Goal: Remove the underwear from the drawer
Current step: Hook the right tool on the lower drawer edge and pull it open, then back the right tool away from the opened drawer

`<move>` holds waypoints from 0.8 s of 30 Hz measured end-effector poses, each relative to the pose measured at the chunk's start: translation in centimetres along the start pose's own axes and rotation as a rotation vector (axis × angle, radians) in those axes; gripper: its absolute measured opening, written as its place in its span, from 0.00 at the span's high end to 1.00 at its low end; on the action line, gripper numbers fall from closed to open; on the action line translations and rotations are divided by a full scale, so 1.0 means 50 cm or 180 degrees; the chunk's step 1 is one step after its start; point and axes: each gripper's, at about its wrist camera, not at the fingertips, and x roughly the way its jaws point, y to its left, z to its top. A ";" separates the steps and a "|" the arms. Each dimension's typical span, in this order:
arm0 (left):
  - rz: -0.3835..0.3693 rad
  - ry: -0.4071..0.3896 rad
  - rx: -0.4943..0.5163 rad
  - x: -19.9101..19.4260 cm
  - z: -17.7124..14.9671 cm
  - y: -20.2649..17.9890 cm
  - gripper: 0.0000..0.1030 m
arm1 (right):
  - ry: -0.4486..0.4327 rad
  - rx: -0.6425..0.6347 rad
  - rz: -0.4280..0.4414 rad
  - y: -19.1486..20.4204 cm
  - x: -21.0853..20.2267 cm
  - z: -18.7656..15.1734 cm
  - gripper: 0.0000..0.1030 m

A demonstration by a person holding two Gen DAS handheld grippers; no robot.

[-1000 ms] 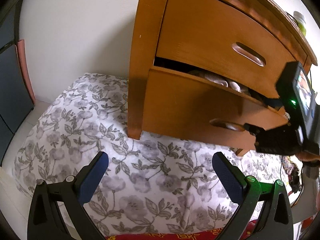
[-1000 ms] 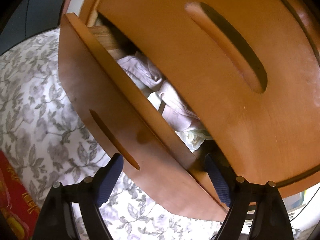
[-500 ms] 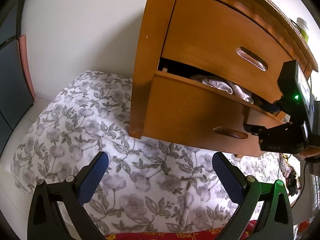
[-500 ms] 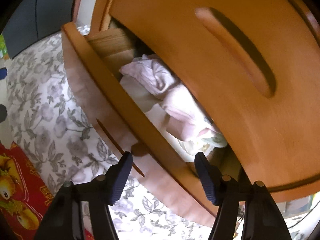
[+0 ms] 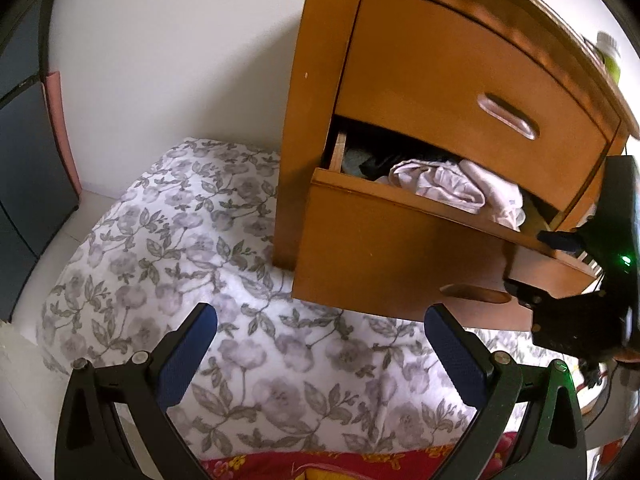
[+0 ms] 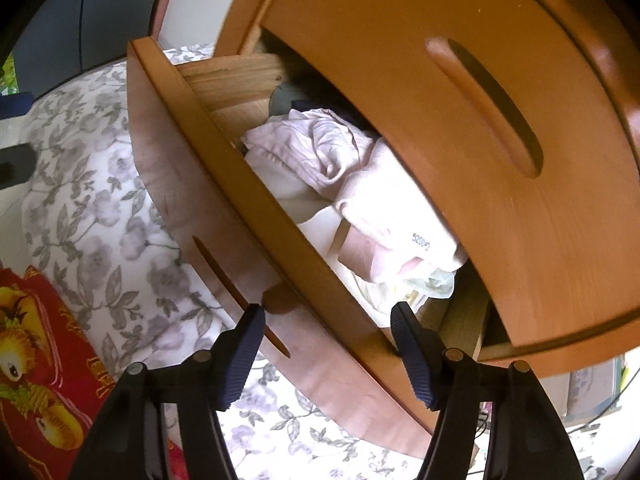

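A wooden bedside chest has its lower drawer (image 5: pixel 380 248) pulled partly out. Crumpled pale pink underwear (image 5: pixel 440 184) lies on top of other light and dark clothes inside it. In the right wrist view the underwear (image 6: pixel 320 152) fills the gap above the drawer front (image 6: pixel 224 208). My right gripper (image 6: pixel 326 314) straddles that front near its handle slot, one finger outside and one inside the drawer, shut on the panel. The left wrist view shows the right gripper (image 5: pixel 536 264) at the drawer's right end. My left gripper (image 5: pixel 320 320) hangs open over the bedding, nothing between its fingers.
The upper drawer (image 5: pixel 460 80) is closed right above the open gap. Grey floral bedding (image 5: pixel 180 240) lies below the chest, with a red patterned cushion (image 6: pixel 36 360) near me. A green bottle (image 5: pixel 610 56) stands on the chest. A white wall is behind.
The lower drawer has slid further out, so more clothes show. The right gripper's jaws narrowed onto the drawer front and came back with it. The left gripper barely moved.
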 end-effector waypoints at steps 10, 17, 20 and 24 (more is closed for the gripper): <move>0.0079 0.0082 0.0176 -0.031 -0.017 -0.007 0.00 | -0.0064 0.0058 -0.0014 0.034 -0.048 -0.034 0.33; 0.0105 0.0105 0.0239 -0.047 -0.022 -0.007 0.00 | -0.0090 0.0092 0.0047 0.049 -0.076 -0.057 0.33; 0.0118 0.0150 0.0271 -0.046 -0.028 -0.008 0.00 | -0.0124 0.0134 0.0127 0.054 -0.094 -0.071 0.34; 0.0126 0.0188 0.0329 -0.049 -0.039 -0.013 0.00 | -0.0210 0.0134 0.0146 0.065 -0.109 -0.084 0.34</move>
